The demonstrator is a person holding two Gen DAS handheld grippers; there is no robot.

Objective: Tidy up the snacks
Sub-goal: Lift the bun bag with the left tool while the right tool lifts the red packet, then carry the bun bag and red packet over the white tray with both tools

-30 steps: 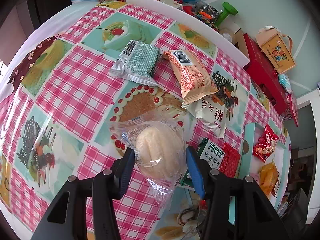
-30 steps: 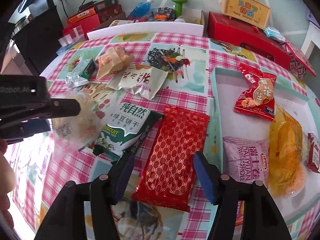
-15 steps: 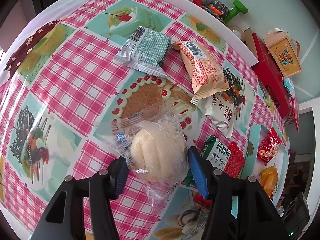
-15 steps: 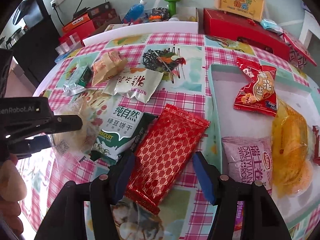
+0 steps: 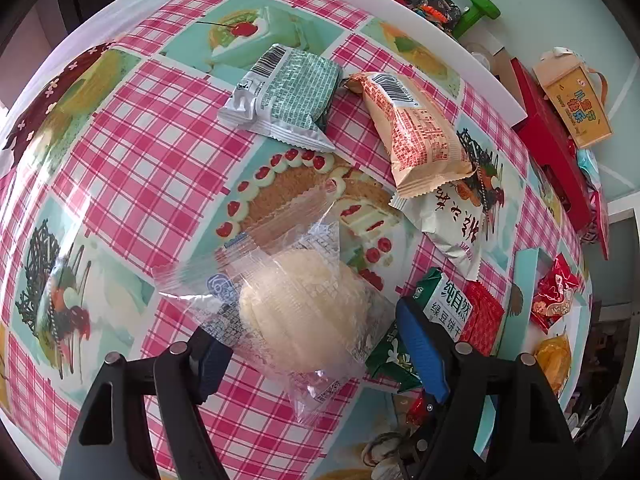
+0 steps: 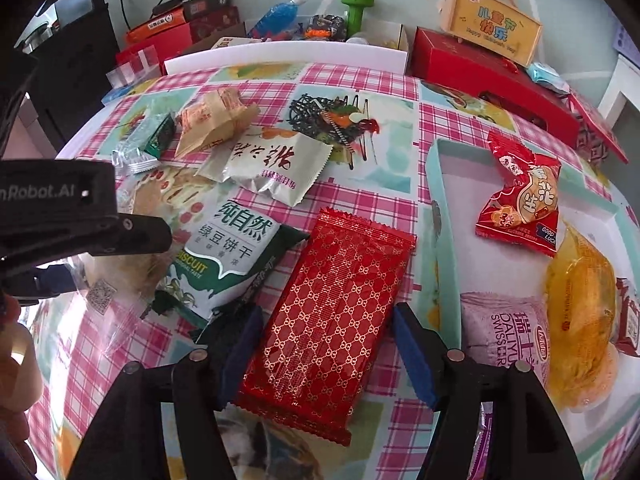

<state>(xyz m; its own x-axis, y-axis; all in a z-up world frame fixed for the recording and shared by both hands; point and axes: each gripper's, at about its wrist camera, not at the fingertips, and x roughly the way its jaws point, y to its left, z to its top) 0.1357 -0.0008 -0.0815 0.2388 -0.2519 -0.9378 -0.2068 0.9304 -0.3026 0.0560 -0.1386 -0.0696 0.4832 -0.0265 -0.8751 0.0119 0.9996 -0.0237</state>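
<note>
My left gripper point(image 5: 316, 354) is open, its blue pads either side of a pale bun in a clear wrapper point(image 5: 304, 312) lying on the checked tablecloth. My right gripper point(image 6: 328, 346) is open around the near end of a red foil packet point(image 6: 336, 300) that lies flat. Beside the packet lies a green-and-white biscuit pack point(image 6: 228, 256), which also shows in the left wrist view point(image 5: 444, 304). A light teal tray point(image 6: 436, 184) at right holds a red peanut bag point(image 6: 520, 196), a yellow bag point(image 6: 580, 304) and a pink Swiss roll pack point(image 6: 504, 328).
Further back lie a white packet point(image 6: 272, 168), an orange-printed packet point(image 5: 416, 132) and a green-patterned packet point(image 5: 288, 96). Beyond the table's far edge stand red boxes point(image 6: 492, 68), a yellow gift box point(image 6: 492, 24), a blue bottle point(image 6: 276, 14) and a green dumbbell point(image 6: 356, 8).
The left gripper has opened wider and the bun has shifted and turned between its pads. The right gripper has moved forward over the red foil packet, which now lies between its fingers.
</note>
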